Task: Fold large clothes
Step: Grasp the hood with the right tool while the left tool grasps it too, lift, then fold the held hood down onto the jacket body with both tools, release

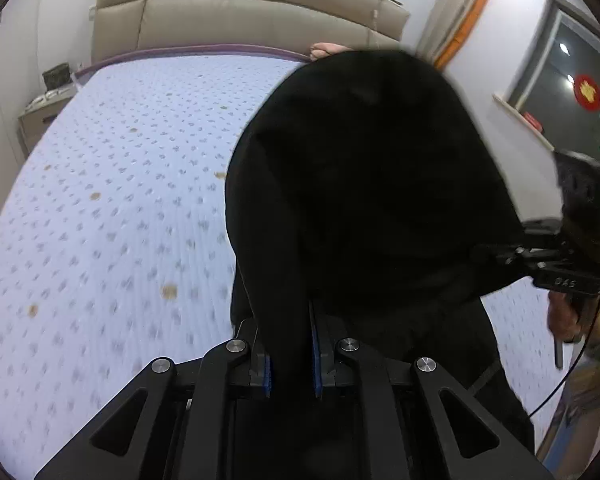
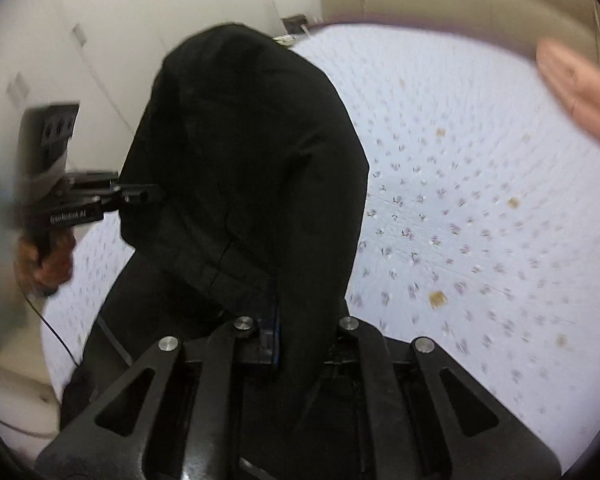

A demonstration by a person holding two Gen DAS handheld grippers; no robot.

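Note:
A large black garment (image 1: 364, 184) hangs lifted above the bed, held between both grippers. My left gripper (image 1: 290, 344) is shut on a fold of the black cloth, which runs between its blue pads. In the left wrist view my right gripper (image 1: 496, 258) grips the garment's right side. In the right wrist view the garment (image 2: 244, 168) drapes over my right gripper (image 2: 300, 332), which is shut on it; one finger is hidden by cloth. My left gripper (image 2: 152, 194) pinches the garment's left edge there.
The bed has a white sheet with small purple dots (image 1: 120, 200) and a beige padded headboard (image 1: 240, 16). A nightstand (image 1: 44, 108) stands at the bed's far left. A window (image 1: 572, 92) is on the right wall. A pink item (image 2: 580, 88) lies near the headboard.

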